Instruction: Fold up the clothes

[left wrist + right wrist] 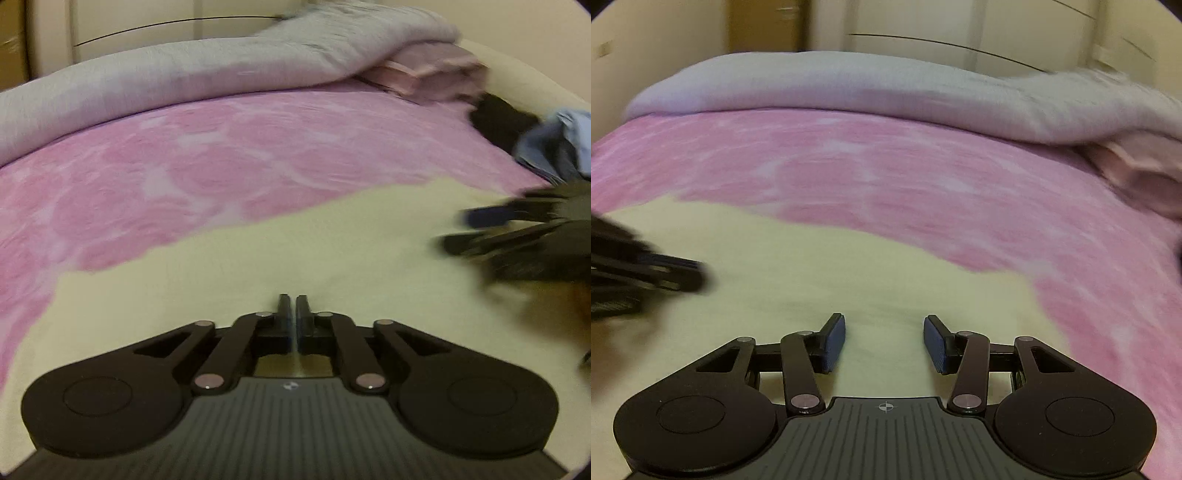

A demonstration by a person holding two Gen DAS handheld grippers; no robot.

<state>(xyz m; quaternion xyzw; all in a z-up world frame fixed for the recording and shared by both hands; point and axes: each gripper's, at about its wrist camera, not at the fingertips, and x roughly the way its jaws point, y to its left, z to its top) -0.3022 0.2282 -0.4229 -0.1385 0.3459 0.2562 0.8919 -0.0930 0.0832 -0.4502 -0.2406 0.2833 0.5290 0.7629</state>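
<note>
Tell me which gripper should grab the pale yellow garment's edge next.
Probably the right gripper: its jaws stand open above the pale yellow garment spread on the pink patterned bedspread. The left gripper is shut; whether it pinches cloth is unclear.

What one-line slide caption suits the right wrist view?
Right gripper, jaws open, hovers over a pale yellow garment spread on a pink bedspread.

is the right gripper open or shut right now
Open: the right gripper shows a wide gap between its blue pads, with pale yellow cloth visible between them.
</note>
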